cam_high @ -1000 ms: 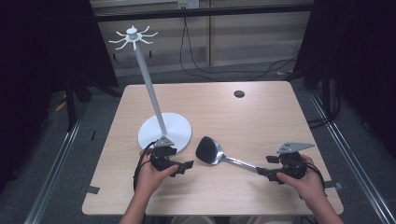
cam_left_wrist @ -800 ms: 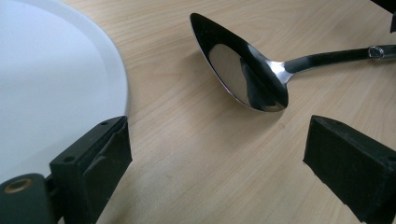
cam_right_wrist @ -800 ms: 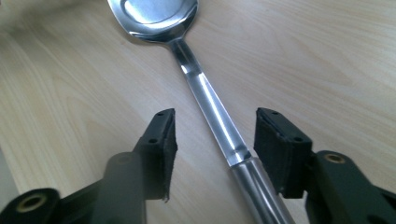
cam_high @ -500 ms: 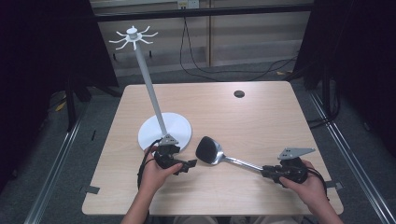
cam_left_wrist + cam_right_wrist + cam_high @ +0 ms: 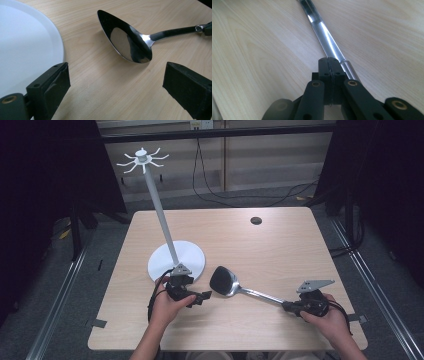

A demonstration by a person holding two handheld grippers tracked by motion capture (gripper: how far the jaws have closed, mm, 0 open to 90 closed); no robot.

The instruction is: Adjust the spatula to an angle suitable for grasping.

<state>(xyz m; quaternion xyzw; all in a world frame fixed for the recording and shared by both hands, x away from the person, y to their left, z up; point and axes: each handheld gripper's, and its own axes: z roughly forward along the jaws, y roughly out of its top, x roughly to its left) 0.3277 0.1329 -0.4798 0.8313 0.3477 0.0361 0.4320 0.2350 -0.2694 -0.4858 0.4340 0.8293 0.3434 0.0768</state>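
two grippers rest low on the table (image 5: pixel 280 245), one in each hand. no container stands on it, so nothing is held in one; what it bears is a white stand (image 5: pixel 176 261) with a round base and a tall pole topped by hooks, and a spatula (image 5: pixel 235 285) with a dark head and a shiny metal handle. the spatula lies flat near the front edge, its head just beside the stand's base, its handle running toward the right hand.

the right gripper (image 5: pixel 290 306) sits at the handle's end; in the right gripper view its jaws are pressed together, with the handle (image 5: pixel 325 40) running alongside them, and i cannot tell whether it is pinched. those jaws have just been closing: a second ago they stood apart, now they meet.

the left gripper (image 5: pixel 202 296) is released, its jaws wide apart in the left gripper view, with the spatula head (image 5: pixel 125 40) lying on the table beyond them and the base (image 5: pixel 27 47) at the side. compared with a second ago, the spatula and stand lie where they were.
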